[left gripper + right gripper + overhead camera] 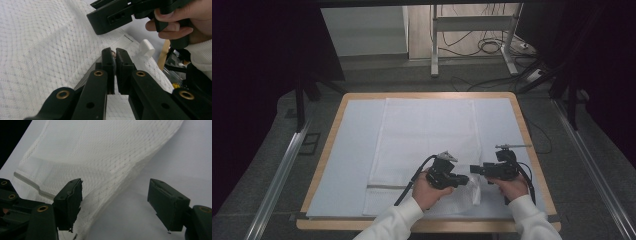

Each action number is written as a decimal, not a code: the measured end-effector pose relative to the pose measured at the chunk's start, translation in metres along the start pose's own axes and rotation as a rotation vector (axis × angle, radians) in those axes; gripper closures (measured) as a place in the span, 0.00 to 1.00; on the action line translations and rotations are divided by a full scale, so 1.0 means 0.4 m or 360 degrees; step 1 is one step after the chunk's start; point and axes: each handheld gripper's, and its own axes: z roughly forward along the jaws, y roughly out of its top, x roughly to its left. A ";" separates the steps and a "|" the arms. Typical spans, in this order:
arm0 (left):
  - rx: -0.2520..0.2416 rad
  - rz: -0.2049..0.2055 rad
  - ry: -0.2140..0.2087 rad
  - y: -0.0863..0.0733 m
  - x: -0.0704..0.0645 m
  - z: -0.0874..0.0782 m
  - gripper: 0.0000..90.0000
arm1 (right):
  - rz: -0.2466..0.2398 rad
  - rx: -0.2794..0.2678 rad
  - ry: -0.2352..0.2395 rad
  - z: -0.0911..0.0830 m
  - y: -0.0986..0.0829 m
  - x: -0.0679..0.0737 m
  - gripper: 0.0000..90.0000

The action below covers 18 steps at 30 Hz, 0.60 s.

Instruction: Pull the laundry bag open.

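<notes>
A grey carpeted floor (377, 80) surrounds the wood-edged surface (328, 142); a white metal frame (472, 22) and black cables (492, 47) stand far behind.

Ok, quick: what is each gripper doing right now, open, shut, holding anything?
Left gripper: shut, pinching the near edge of the white cloth.
Right gripper: open, holding nothing, over the cloth's edge.

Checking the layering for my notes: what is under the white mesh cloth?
The mesh cloth lies on a pale sheet covering the wooden table. The sheet shows around the cloth; whatever lies beneath its middle is covered.
</notes>
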 end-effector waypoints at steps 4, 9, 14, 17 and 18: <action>0.0001 0.0003 0.0007 0.000 -0.001 0.001 0.96 | 0.0008 0.0011 -0.0001 0.009 0.001 0.004 0.31; 0.0002 0.0002 0.0008 -0.001 -0.002 0.003 0.96 | 0.0040 0.0011 0.0023 0.017 0.004 0.005 0.31; 0.0012 0.0002 -0.0001 -0.003 -0.002 0.010 0.96 | 0.0039 0.0045 0.0022 0.039 0.009 0.018 0.36; 0.0019 0.0002 -0.0004 -0.004 -0.004 0.015 0.96 | 0.0034 0.0062 0.0015 0.050 0.010 0.023 0.40; 0.0017 -0.0002 -0.0004 -0.004 -0.006 0.016 0.96 | 0.0039 0.0062 0.0019 0.052 0.010 0.025 0.42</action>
